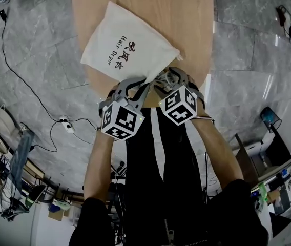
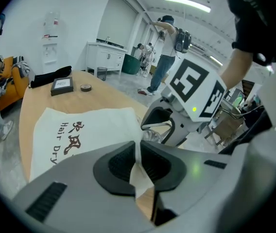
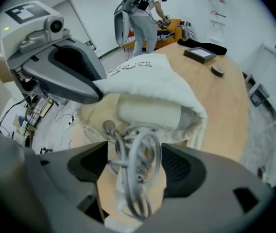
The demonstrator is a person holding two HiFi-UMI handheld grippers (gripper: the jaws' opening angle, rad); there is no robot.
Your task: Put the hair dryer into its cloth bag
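I am judging the task as about half done. The hair dryer [image 3: 150, 113] is lying with its pale body inside the mouth of the cloth bag [image 1: 125, 45]. Its near end is showing in the opening, and the grey cord [image 3: 128, 144] is lying wholly outside, near the edge of the table [image 1: 186, 14]. The bag is lying flat on the table with its mouth turned to me.

With the left gripper [image 2: 138, 166] I am pinching a fold of the bag's rim. Its jaws are standing fully together on the cloth and lifting the upper side of the mouth. The right gripper [image 3: 135, 176] is at the coiled cord. Its jaws are about half apart and the bundle is filling the gap, so I am reading it as gripped.

What is left, in my judgement, is pushing the dryer deeper and tucking the cord in after it.

Counting: one bag, one hair dryer, one cord bundle, two grippers. At the far end of the table are lying one flat dark box [image 2: 61, 85], one small roll [image 2: 85, 87] and one black cloth [image 2: 50, 75].
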